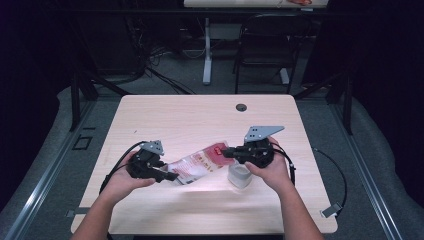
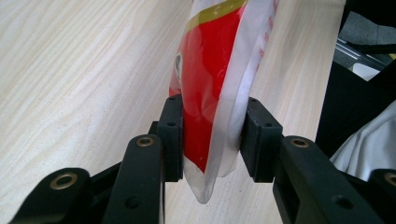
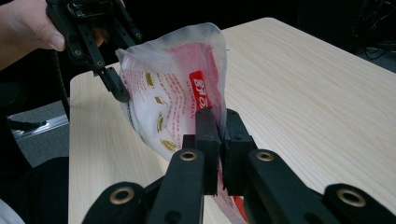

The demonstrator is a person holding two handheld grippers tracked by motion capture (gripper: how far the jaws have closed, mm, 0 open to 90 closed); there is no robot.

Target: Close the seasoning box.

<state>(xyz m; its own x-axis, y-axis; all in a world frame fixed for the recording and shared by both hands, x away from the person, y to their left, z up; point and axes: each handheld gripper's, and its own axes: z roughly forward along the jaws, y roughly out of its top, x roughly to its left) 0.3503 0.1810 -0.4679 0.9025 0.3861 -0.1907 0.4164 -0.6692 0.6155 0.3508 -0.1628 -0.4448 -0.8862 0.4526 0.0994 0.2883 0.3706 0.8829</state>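
A red and white plastic pouch (image 1: 200, 165) hangs just above the light wooden table (image 1: 200, 115), stretched between both grippers. My left gripper (image 1: 171, 176) is shut on the pouch's near-left end. In the left gripper view the pouch (image 2: 205, 70) bulges between the pads of the left gripper (image 2: 212, 135). My right gripper (image 1: 226, 152) pinches the far-right end. In the right gripper view its jaws are shut on the pouch's (image 3: 173, 84) flat edge at the right gripper (image 3: 219, 126). The left gripper (image 3: 114, 86) shows farther off, held in a hand.
A white container (image 1: 239, 176) stands on the table just under the right hand. A round cable hole (image 1: 241, 107) sits near the table's far edge. Beyond the table are a black chair (image 1: 265, 45) and another table's leg (image 1: 207, 55).
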